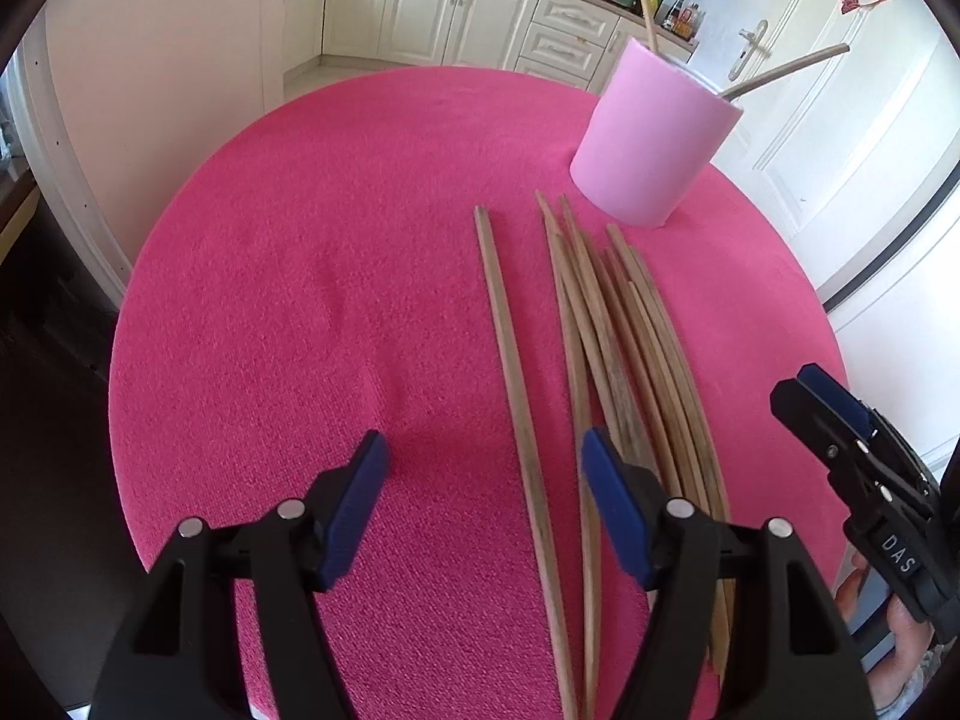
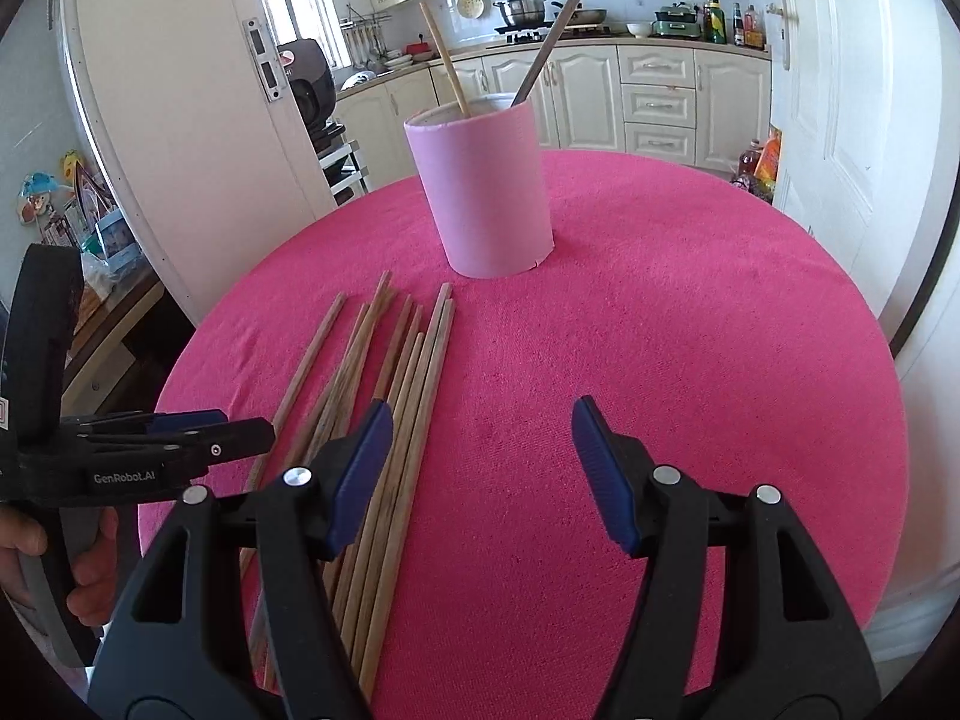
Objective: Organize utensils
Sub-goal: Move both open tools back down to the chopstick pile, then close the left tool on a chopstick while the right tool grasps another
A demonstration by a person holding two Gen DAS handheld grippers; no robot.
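**Lining up the next chopstick pick**

I take the pink cup (image 2: 487, 198) as my landmark. It stands upright on the pink table cloth (image 2: 690, 330), with two chopsticks already leaning inside it. The loose chopsticks (image 1: 606, 336) lie flat on the cloth on the near side of the cup, their far tips just short of its base. One stick (image 1: 510, 372) lies a little apart from the bundle, on the side away from my right gripper.

By my reading, the job is partly done: two sticks are stowed and the pile is waiting. I am in the approach to the next pick.

My left gripper (image 1: 483, 456) points steeply down at the near part of the pile, its jaws spread and holding nothing. The lone stick runs through the gap without touching either pad. My right gripper (image 2: 480, 426) tilts down less steeply, jaws likewise apart and empty. Its inner pad sits over the edge of the bundle, the rest over bare cloth.

Next I need to sink the left jaws around that single stick, close on it, lift, and tip it into the cup.
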